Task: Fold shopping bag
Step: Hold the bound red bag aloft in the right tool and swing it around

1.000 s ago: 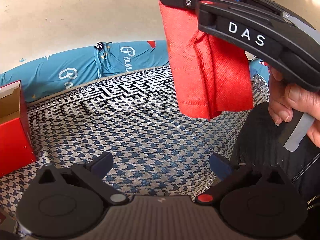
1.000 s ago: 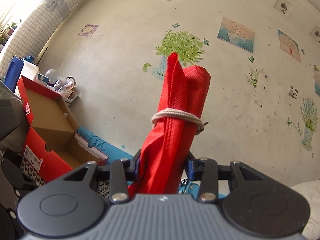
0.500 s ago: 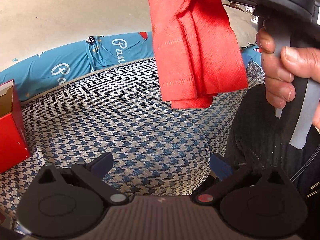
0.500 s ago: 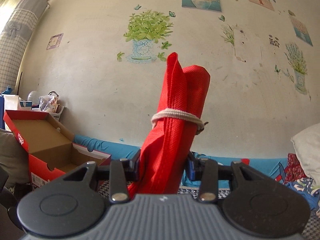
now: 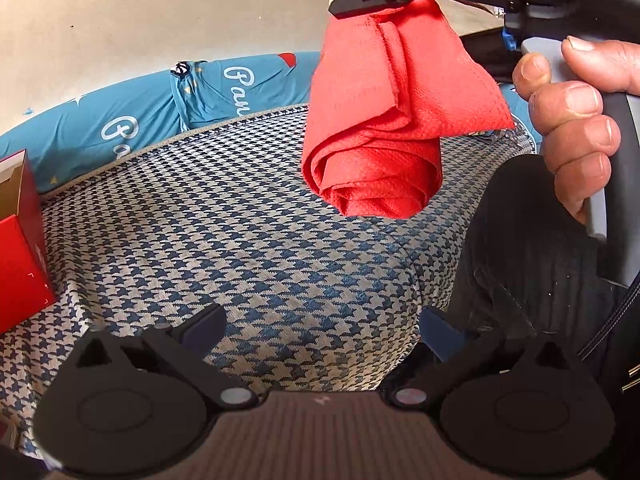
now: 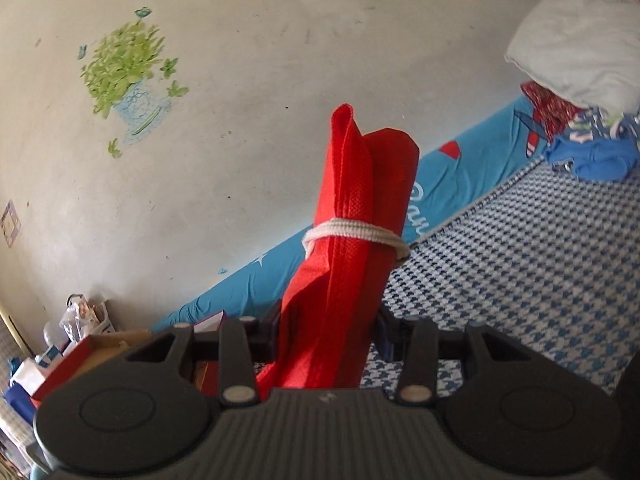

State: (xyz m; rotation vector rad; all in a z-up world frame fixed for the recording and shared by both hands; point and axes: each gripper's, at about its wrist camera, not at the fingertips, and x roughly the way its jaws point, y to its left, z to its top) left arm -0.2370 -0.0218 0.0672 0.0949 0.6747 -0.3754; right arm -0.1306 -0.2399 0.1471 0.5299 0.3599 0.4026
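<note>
The right tongs (image 6: 326,332) pinch a rolled red bag (image 6: 352,264), tied round with a white cord (image 6: 352,234), and hold it in the air above a houndstooth bed (image 5: 240,240). The left tongs (image 5: 320,328) are spread apart, gripping nothing, low over the bed.

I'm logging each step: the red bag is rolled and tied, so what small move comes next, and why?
Probably lower the right gripper and set the bag on the checked cover. The bag is rolled, bound by a white cord and hanging in the air; the left gripper is open and holds nothing.
</note>
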